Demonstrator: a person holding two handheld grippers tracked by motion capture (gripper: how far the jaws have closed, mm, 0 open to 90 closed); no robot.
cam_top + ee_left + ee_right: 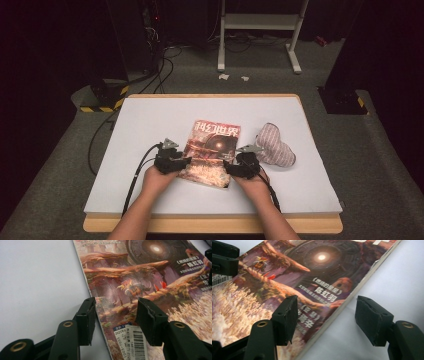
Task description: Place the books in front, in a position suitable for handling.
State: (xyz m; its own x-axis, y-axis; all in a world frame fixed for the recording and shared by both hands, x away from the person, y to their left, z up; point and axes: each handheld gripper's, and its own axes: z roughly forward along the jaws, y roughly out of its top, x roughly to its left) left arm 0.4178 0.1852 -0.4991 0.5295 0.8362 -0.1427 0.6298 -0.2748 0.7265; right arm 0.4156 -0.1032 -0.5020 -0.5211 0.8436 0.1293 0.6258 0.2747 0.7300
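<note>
High view: glossy paperback magazine with a reddish-brown fantasy cover (212, 150) lies flat on the pale grey counter (150, 125), near the middle, slightly skewed, its title at the far end and upside down from the person's side. Striped pink-and-white fabric pouch (275, 145) sits just beside it on the right.

Left gripper (172, 161) is at the magazine's near left edge, right gripper (240, 167) at its near right edge. Each is held in a hand.

Left gripper view: cover art shows rock arches, a glowing round portal, a horned beast and small figures. White barcode sticker (133, 341) at the near corner, digits partly readable ("1003-7055"); the rest is too blurred. Chinese text in white at the right edge. Jaws open, straddling the magazine's edge, pads not pressing on it.

Right gripper view: white Chinese lines, one reads 陈虹羽. Jaws open, one over the cover, the other over bare counter, the magazine's edge between them, no contact.
</note>
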